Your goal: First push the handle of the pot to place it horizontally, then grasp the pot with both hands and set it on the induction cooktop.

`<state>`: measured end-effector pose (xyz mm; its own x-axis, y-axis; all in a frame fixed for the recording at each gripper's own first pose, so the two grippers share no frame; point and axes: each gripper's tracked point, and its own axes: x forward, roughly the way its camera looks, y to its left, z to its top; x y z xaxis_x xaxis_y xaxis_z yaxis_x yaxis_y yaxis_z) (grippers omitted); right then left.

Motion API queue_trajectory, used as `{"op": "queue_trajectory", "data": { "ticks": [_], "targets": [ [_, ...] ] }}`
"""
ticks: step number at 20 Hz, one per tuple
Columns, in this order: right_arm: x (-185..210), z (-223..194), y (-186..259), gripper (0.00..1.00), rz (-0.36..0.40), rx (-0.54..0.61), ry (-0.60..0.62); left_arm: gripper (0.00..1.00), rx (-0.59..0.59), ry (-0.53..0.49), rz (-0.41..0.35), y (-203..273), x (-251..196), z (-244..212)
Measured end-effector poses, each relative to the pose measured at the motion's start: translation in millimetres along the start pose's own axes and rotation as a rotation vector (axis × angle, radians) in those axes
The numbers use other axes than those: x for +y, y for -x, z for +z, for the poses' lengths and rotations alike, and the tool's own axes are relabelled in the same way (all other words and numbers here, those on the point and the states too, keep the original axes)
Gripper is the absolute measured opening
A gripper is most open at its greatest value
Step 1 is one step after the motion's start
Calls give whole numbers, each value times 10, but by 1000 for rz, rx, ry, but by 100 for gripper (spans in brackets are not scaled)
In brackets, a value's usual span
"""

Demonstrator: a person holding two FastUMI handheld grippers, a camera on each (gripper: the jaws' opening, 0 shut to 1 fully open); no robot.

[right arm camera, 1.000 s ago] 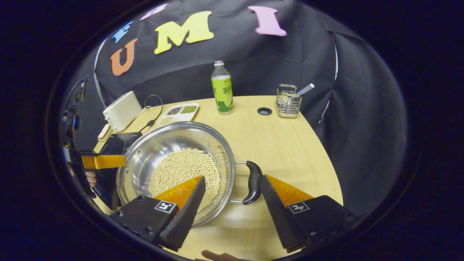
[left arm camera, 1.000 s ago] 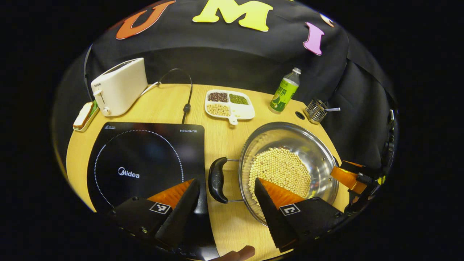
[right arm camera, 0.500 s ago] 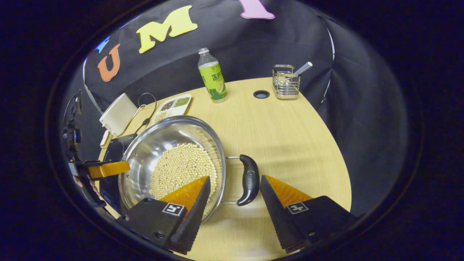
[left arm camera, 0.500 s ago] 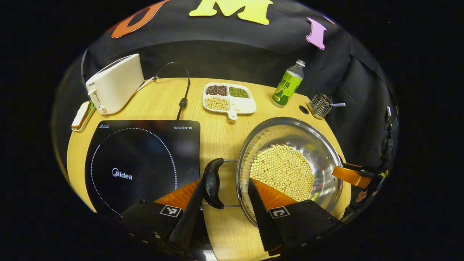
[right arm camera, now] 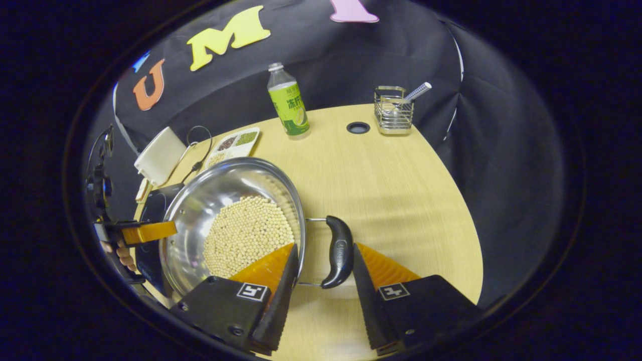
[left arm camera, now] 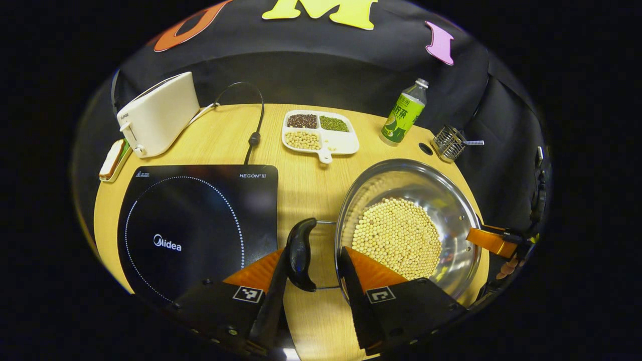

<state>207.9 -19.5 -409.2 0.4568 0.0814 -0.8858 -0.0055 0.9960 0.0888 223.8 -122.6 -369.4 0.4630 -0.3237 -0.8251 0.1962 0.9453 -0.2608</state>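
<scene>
Pot (left arm camera: 409, 225): sitting on the table (left arm camera: 306, 185) just right of the induction cooktop (left arm camera: 200, 225), holding a heap of pale beans, not yet on the glass
Handles: left handle (left arm camera: 300, 253) and right handle (right arm camera: 340, 250) are lying level at opposite sides of the pot, so the push step is looking done by my judgement
Left tongs (left arm camera: 313, 281): straddling the left handle, one finger touching or nearly touching its outer face, the other lying over the pot rim side; parted, not yet clamping
Right tongs (right arm camera: 323, 278): bracketing the right handle the same way, one finger over the rim and beans, the other just beside the grip; parted, gaps showing
Remaining: squeezing both handles, lifting, carrying the pot onto the cooktop
Change: both pairs are sitting narrower and closer round their handles than one second ago, when each was gaping wide; the pot itself is staying where it was
</scene>
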Motion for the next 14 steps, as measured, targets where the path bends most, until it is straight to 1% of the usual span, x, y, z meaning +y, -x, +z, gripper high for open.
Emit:
{"op": "queue_trajectory", "data": {
  "ticks": [1,2,4,5,6,7,8,9,10,11,14],
  "targets": [
    [-2,12,4,65,3,3,3,47,3,8,-10,-20,5,-9],
    [-18,21,-4,65,9,5,11,57,8,19,-23,-22,-7,-9],
    [-63,61,-25,65,21,3,20,57,23,53,-66,-66,-53,-39],
    [-81,78,-32,64,29,2,12,66,32,70,-83,-96,-87,-54],
    [-86,95,-37,64,38,0,9,57,35,77,-88,-87,-101,-52],
    [-88,110,-47,62,42,-6,19,46,33,75,-90,-92,-116,-56],
    [-107,116,-56,60,43,-8,26,56,30,73,-88,-88,-106,-64],
    [-114,119,-57,59,41,-8,28,56,26,78,-87,-94,-112,-59],
    [-117,119,-54,58,35,-7,27,41,27,82,-88,-94,-116,-73],
    [-120,107,-45,58,27,2,25,51,28,84,-89,-89,-128,-72],
    [-154,53,15,57,13,17,14,51,36,64,-84,-53,-146,-122]
  ]
}}
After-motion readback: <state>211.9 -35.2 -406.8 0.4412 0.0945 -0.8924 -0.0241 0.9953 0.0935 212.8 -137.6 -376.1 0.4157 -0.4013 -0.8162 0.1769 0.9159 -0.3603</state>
